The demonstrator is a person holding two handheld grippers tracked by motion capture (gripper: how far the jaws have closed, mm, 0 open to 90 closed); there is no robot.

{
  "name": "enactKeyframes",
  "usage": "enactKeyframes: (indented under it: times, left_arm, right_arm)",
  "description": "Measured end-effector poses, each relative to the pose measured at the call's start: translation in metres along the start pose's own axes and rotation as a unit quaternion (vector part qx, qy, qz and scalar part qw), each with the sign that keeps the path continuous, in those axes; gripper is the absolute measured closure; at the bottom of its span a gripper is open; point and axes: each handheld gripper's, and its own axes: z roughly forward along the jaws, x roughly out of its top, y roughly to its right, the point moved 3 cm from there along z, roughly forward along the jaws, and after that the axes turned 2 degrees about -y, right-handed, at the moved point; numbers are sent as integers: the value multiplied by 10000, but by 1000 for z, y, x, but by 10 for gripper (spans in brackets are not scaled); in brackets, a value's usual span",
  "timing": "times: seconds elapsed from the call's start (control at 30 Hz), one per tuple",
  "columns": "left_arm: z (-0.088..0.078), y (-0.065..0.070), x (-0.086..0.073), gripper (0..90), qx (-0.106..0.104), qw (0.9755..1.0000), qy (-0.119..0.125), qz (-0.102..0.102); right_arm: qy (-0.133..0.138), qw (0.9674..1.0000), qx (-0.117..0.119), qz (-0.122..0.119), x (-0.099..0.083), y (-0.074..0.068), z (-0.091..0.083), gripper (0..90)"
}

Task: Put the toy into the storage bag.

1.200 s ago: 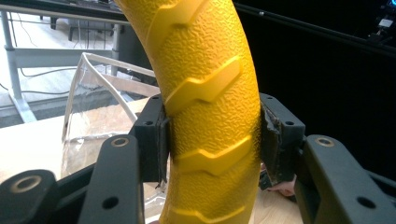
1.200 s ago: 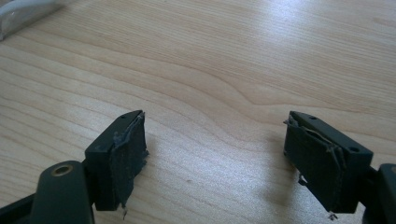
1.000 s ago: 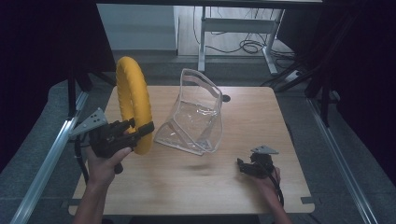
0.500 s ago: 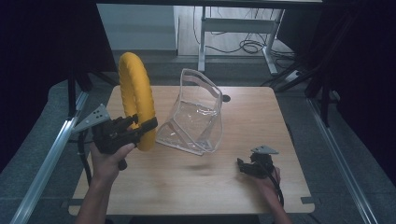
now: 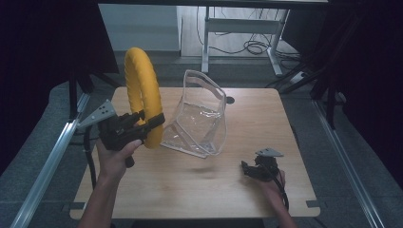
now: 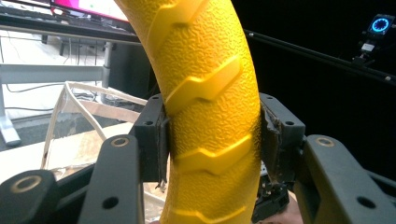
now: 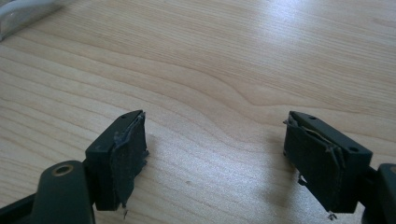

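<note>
Right claw (image 5: 251, 170) spread, empty, low over the desk (image 5: 199, 190). Left claw (image 5: 148, 121) pinches the yellow ring (image 5: 140, 95) at its lower arc, ring upright above it. Looks rubbery, light, grippy tread. Clear pouch (image 5: 199, 118) just beyond: floppy, slick.

Yellow ring (image 6: 210, 116) between hand-held gripper (image 6: 212, 140) pads, clamped

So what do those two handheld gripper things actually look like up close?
Each gripper, left and right, is black with two blocky jaws faced with worn, frayed dark pads. A grey three-cornered plate with holes sits on top, and a black cable trails away. Both forearms are bare, without sleeves.
</note>
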Motion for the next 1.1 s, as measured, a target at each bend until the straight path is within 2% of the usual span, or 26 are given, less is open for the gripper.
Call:
enactKeyframes:
  times: [0.53,1.1]
  left_arm:
    - [11,5,11,508,-35,10000,16,91]
    - [35,21,32,508,-217,9994,91,245]
  right_arm:
    - [19,10000,1,16,0,0,0,215]
    - [25,10000,-5,16,0,0,1,216]
